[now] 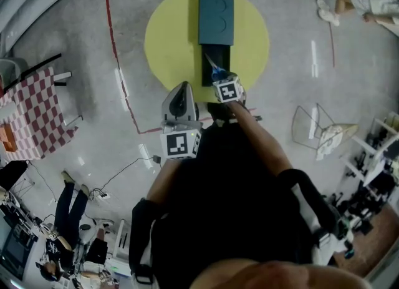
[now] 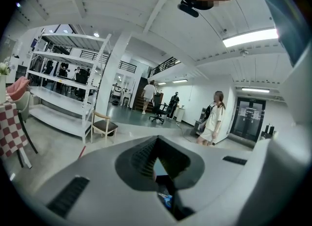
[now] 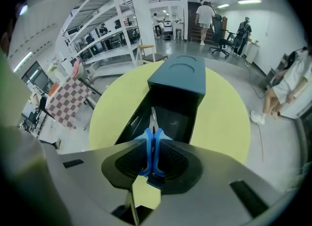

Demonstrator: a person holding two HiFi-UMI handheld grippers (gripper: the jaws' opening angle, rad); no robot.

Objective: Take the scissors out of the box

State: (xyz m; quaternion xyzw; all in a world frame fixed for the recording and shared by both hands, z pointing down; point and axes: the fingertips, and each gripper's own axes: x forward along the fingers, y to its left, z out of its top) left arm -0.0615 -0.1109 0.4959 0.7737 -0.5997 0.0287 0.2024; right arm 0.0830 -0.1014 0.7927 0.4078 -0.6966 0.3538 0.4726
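On the round yellow table [image 1: 168, 38] lies a long black box [image 1: 207, 80], open, with its dark teal lid [image 1: 216, 18] at the far end. My right gripper [image 1: 219, 77] points steeply down over the near end of the box and is shut on the blue handles of the scissors [image 3: 152, 147]. Their blades [image 3: 153, 119] point down into the box [image 3: 175, 117], just above its floor. My left gripper [image 1: 183, 85] hovers left of the box, off the table's edge, pointing roughly level. Its jaws [image 2: 163, 181] stand a narrow gap apart with nothing between them.
A table with a red-checked cloth [image 1: 31, 119] stands at the left and a red tape line [image 1: 115, 44] runs along the floor beside the yellow table. At the right is a wire chair [image 1: 318, 128]. People are at the top right [image 1: 368, 0] and lower left [image 1: 72, 210].
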